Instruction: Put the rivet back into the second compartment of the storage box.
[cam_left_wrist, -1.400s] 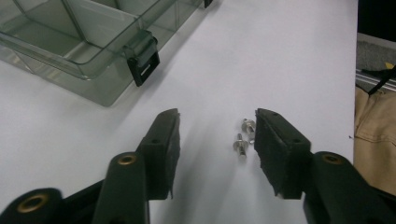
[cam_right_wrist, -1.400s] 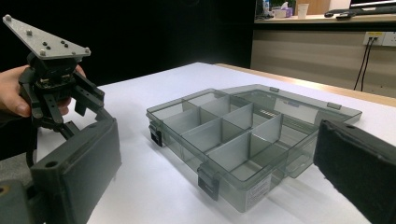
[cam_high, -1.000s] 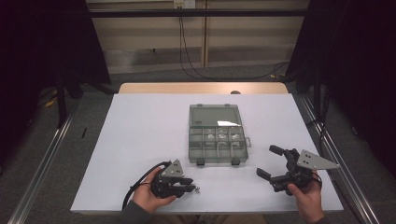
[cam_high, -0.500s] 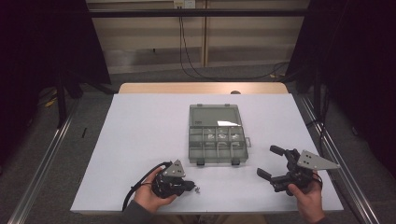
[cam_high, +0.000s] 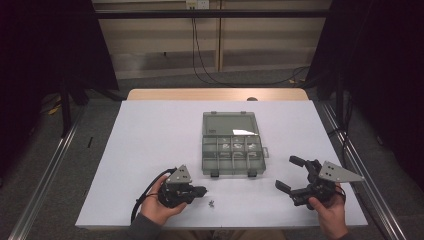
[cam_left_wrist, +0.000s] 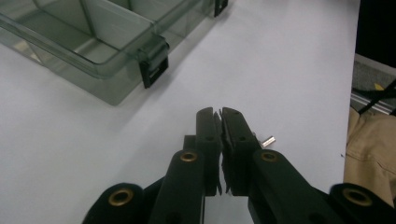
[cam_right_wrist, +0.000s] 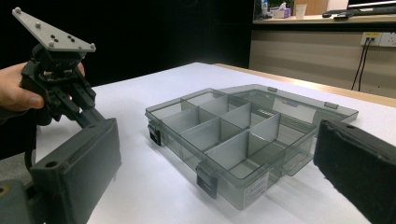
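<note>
Here we see two grippers, one box and a few tiny metal bits. Close to us, the left gripper (cam_high: 200, 190) has just squeezed its jaws together; we cannot tell if they pinch anything. The small metal bits (cam_high: 211, 203) lie on the white table (cam_high: 150, 130) just beside its tips. The right gripper (cam_high: 291, 173) holds its jaws wide apart with nothing between them. Farther off sits the clear box (cam_high: 231, 145), lid open, with lots of bare table around it.
</note>
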